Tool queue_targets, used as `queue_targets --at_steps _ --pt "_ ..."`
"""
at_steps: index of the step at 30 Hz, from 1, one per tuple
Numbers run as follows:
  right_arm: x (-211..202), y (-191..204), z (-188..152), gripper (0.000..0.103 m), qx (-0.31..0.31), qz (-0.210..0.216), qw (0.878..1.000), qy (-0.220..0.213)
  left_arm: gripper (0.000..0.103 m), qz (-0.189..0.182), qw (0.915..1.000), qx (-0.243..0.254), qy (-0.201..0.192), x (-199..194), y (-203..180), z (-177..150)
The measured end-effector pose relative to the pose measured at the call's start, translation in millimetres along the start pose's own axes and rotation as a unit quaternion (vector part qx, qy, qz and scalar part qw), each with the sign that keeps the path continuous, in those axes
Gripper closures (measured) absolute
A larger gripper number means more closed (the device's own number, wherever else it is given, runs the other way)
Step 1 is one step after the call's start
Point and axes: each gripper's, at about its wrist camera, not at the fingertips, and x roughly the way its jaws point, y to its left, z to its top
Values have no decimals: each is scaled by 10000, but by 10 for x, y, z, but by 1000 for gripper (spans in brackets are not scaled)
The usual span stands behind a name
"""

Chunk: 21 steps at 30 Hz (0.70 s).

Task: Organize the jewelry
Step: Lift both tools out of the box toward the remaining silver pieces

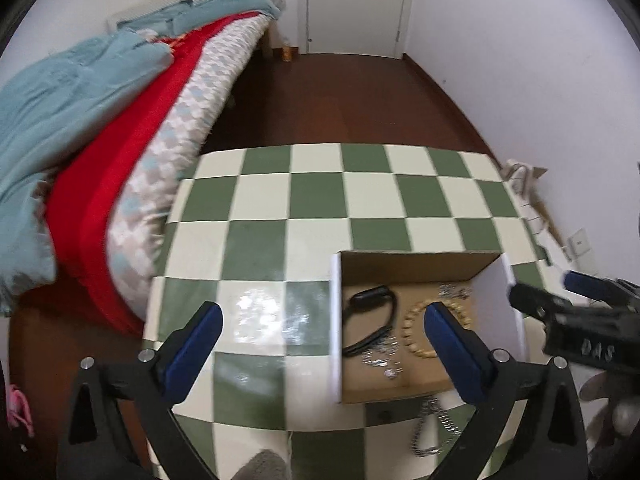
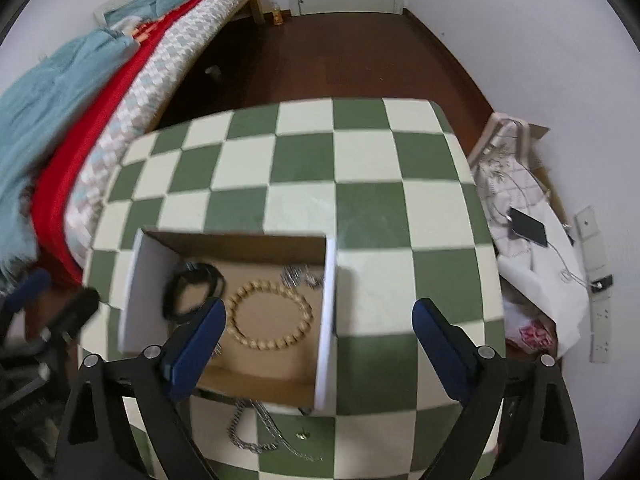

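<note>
A shallow cardboard box (image 1: 416,268) (image 2: 240,240) with white side walls sits on the green-and-white checkered table. Inside lie a black band (image 1: 370,314) (image 2: 192,286), a wooden bead bracelet (image 1: 416,344) (image 2: 270,312) and silver chain pieces (image 1: 380,356) (image 2: 300,276). A silver chain (image 1: 430,428) (image 2: 250,428) lies on the table in front of the box, with a small gold stud (image 2: 302,435) beside it. My left gripper (image 1: 320,332) is open above the box's left wall. My right gripper (image 2: 318,324) is open over the box's right wall, holding nothing.
The checkered table (image 1: 320,196) (image 2: 360,200) stands beside a bed (image 1: 100,140) with red and teal covers. Right of the table, a box holds cloth and a dark phone (image 2: 528,226) on a cable. A white door (image 1: 356,4) is at the far wall.
</note>
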Motion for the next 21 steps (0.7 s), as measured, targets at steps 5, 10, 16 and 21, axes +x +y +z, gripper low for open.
queue_targets --at_steps 5,10,16,21 --pt "39 28 -303 0 36 -171 9998 26 0 176 9998 -9 -64 -26 35 -140" --pt "-64 34 -484 0 156 -216 9996 -54 0 295 9995 -4 -106 -116 28 -242" --pt "-351 55 -609 0 191 -332 9987 -329 0 429 9986 -22 -305 -348 36 -319" --pt "-652 126 -691 0 107 -416 9972 -619 0 569 9971 -11 -504 -586 37 -400"
